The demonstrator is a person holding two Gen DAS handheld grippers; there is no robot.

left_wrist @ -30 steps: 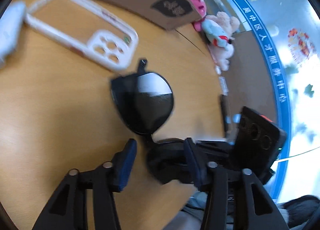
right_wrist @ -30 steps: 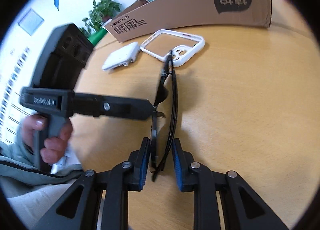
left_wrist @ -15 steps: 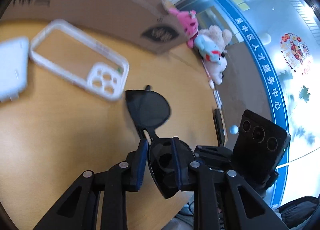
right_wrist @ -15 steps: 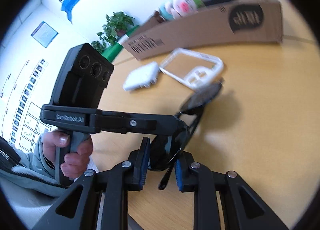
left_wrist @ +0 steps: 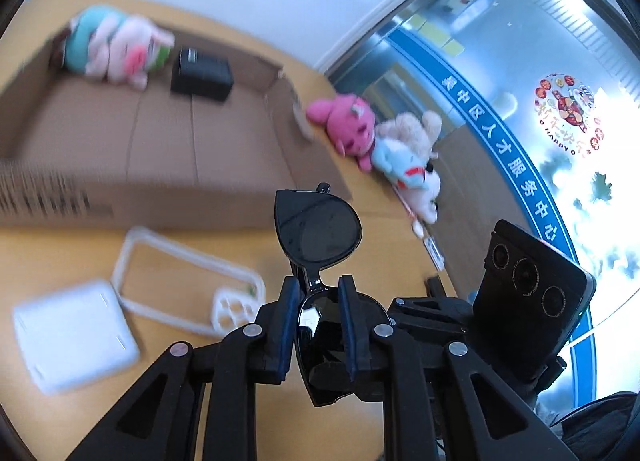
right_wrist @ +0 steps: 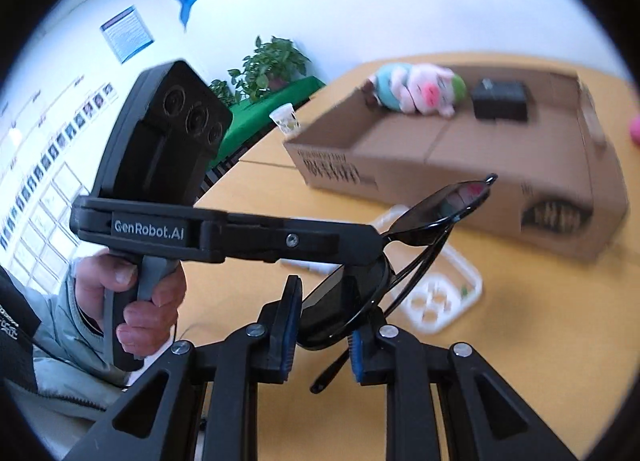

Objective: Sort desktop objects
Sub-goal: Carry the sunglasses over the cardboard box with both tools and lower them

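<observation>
Both claws grip the black sunglasses (left_wrist: 318, 233) above the wooden surface (right_wrist: 520, 325): the left claw (left_wrist: 318, 321) pinches the bridge, the right claw (right_wrist: 322, 335) clamps one lens and folded temples. Claws hide the near lens. Behind, the cardboard box (left_wrist: 140, 149), phone case (left_wrist: 188, 281) and white pad (left_wrist: 76, 333) are motion-blurred.

- Left gripper (left_wrist: 316, 315): black angular frame, blue finger pads, silver screws.
- Right gripper (right_wrist: 324, 325): matching black build.
- "GenRobot.AI" lettering in white.
- Left hand (right_wrist: 134, 301): bare skin, grey-green sleeve.
</observation>
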